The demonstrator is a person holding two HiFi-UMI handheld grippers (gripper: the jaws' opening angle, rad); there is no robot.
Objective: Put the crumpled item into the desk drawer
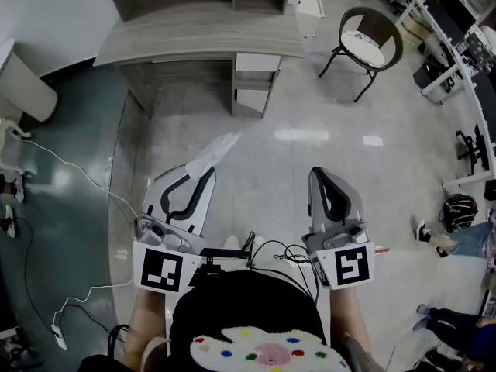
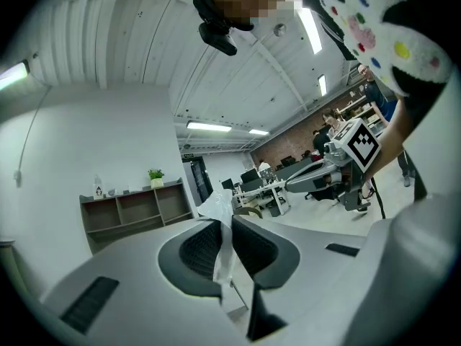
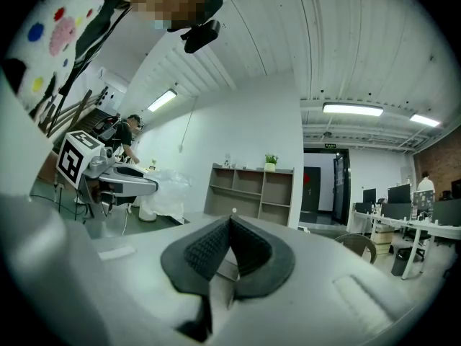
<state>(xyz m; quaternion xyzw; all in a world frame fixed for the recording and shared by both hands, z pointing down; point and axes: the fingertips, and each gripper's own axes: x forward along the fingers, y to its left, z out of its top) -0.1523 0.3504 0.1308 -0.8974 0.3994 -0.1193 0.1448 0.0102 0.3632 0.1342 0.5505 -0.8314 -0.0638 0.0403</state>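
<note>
Well short of the desk (image 1: 201, 41), the left gripper (image 1: 200, 173) pinches the crumpled item (image 1: 214, 152) by a thin edge that may slip free in transit; the right gripper (image 1: 325, 178) is pressed together, empty.

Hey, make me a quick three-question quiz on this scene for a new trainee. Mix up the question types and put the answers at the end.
1. True or false: the right claw is clamped on the crumpled white plastic-looking sheet.
2. Multiple choice: in the head view, where is the grey wooden desk with its pale-fronted drawers? A) ahead of both claws, B) between the claws, C) out of view.
3. Fill in: the black-framed chair with a round pale seat stands to the desk's ____ in the head view.

Key: 1. False. The left claw grips the sheet, and the right claw is shut with nothing in it. 2. A. 3. Right.
</note>
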